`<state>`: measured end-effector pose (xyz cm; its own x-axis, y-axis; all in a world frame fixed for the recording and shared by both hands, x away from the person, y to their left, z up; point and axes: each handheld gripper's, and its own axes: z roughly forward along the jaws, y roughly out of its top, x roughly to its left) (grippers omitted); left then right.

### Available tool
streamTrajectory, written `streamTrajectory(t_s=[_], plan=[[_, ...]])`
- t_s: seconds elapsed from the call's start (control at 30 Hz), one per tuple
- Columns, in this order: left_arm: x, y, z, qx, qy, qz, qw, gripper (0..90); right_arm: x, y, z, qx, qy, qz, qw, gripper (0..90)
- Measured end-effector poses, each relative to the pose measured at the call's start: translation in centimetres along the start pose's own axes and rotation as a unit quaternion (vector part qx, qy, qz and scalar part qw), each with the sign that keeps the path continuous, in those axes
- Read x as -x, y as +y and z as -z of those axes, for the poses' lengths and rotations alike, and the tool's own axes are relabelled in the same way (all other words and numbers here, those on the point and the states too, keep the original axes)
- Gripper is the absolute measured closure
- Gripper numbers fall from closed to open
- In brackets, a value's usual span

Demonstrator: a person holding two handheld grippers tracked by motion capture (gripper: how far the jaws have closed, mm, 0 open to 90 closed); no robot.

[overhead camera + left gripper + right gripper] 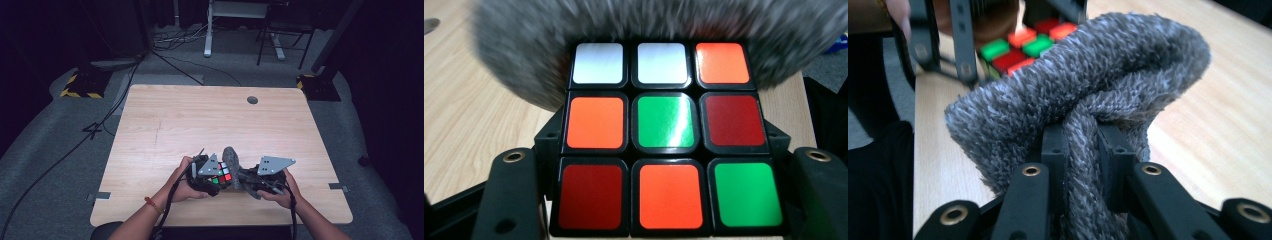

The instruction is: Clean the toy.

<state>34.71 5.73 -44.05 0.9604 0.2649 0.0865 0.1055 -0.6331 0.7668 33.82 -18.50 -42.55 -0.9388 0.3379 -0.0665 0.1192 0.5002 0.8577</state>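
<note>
I have the left hand-held gripper [216, 176] clamped on the puzzle cube [221, 174], its two black jaws pressed against the cube's opposite sides; in the left gripper view the cube [666, 136] sits square between those jaws, showing a face of white, orange, dark red and green stickers with a green one at the centre. Just beyond the cube from that gripper, and touching its far edge, I see the grey fluffy cloth [634, 35], blurred and spread across the top of the view.

My right hand-held gripper [248, 181] is closed on that cloth [233, 166]; in the right gripper view a thick fold of it [1083, 105] runs down between the jaws, pinched tight, and the rest bulges up in a loop ahead of them; past the loop I can make out the cube's [1023, 47] red, green and orange squares and the frame of the other gripper.

From the high view both grippers are held close together over the near part of the wooden surface [200, 125], the cloth standing between them and leaning on the cube; whether the cube rests on the surface or is lifted off it I cannot tell.
</note>
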Motion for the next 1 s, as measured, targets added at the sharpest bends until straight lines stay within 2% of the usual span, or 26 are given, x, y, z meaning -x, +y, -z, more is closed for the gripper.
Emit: streamTrajectory(t_s=[0.07,0.17,0.3,0.37,0.47,0.63,0.7,0.77,0.87,0.93,1.0], plan=[[0.2,0.0,-0.2,-0.005,-0.007,-0.002,1.0000,33.5,0.1,0.2,0.2,0.010,-0.004,-0.001,0.9999,76.8],[0.4,0.2,-0.3,0.007,-0.014,-0.001,0.9999,33.5,0.4,0.3,0.1,0.009,-0.017,-0.007,0.9998,76.6],[0.3,0.2,0.3,0.023,-0.017,-0.002,0.9996,33.5,0.9,-0.2,-0.9,-0.032,-0.020,-0.013,0.9992,76.5],[0.2,0.2,0.6,0.031,-0.019,0.001,0.9993,33.5,0.9,-0.6,-1.5,-0.055,-0.015,-0.011,0.9983,76.5],[0.0,0.1,0.9,0.036,-0.016,0.004,0.9992,33.5,0.7,-1.1,-1.8,-0.072,-0.002,-0.008,0.9974,76.5],[-0.8,-0.3,1.4,0.044,-0.012,0.020,0.9988,33.5,0.1,-0.8,-1.0,-0.048,0.017,0.001,0.9987,76.5],[-0.9,-0.4,1.3,0.038,-0.012,0.021,0.9990,33.5,-0.2,-0.4,-0.6,-0.032,0.018,0.007,0.9993,76.4],[-0.9,-0.6,1.0,0.034,-0.022,0.025,0.9989,33.5,-0.3,-0.1,-0.3,-0.016,0.017,0.012,0.9997,76.4],[-0.7,-0.5,0.4,0.021,-0.029,0.017,0.9992,33.6,-0.3,0.2,-0.1,0.004,0.007,0.011,0.9999,76.5],[-0.4,-0.4,0.1,0.016,-0.032,0.013,0.9993,33.5,-0.2,0.4,0.0,0.008,0.001,0.012,0.9999,76.4],[-0.1,-0.1,0.1,0.011,-0.025,0.005,0.9996,33.5,0.1,0.5,0.0,0.009,-0.006,0.011,0.9999,76.4]])
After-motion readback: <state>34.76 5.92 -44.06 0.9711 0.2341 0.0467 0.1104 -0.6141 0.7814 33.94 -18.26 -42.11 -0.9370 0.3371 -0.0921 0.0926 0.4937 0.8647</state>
